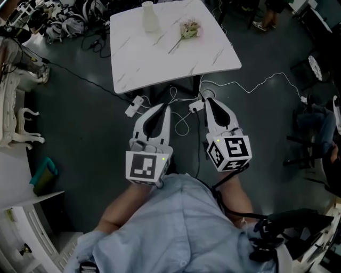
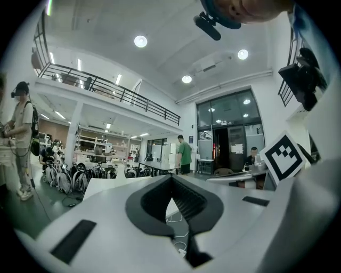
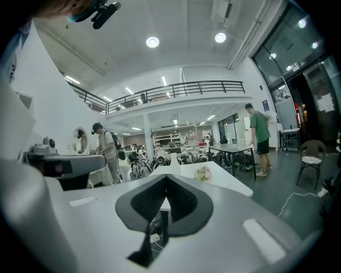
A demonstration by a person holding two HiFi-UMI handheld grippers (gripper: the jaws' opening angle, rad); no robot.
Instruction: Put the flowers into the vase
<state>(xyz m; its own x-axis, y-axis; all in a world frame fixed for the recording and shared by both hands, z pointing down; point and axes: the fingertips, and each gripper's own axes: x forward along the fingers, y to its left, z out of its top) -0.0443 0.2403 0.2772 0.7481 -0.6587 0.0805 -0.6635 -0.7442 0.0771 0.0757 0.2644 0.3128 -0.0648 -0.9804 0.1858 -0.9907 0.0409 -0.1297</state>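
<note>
A white marble-top table (image 1: 138, 58) stands ahead of me in the head view. On it a white vase (image 1: 150, 16) stands upright near the far edge, and a small bunch of pale flowers (image 1: 189, 30) lies to its right with the stem pointing toward me. Both grippers are held over the floor, short of the table's near edge. My left gripper (image 1: 166, 107) is shut with nothing in it, and so is my right gripper (image 1: 206, 100). The right gripper view shows the flowers (image 3: 202, 172) on the table (image 3: 229, 181), beyond the closed jaws.
White cables and power strips (image 1: 134, 105) lie on the dark floor under the table's near edge. A white ornate chair (image 1: 16, 120) stands at the left, dark chairs (image 1: 314, 133) at the right. Bags and gear (image 1: 64, 24) are piled beyond the table's left corner. People stand far off.
</note>
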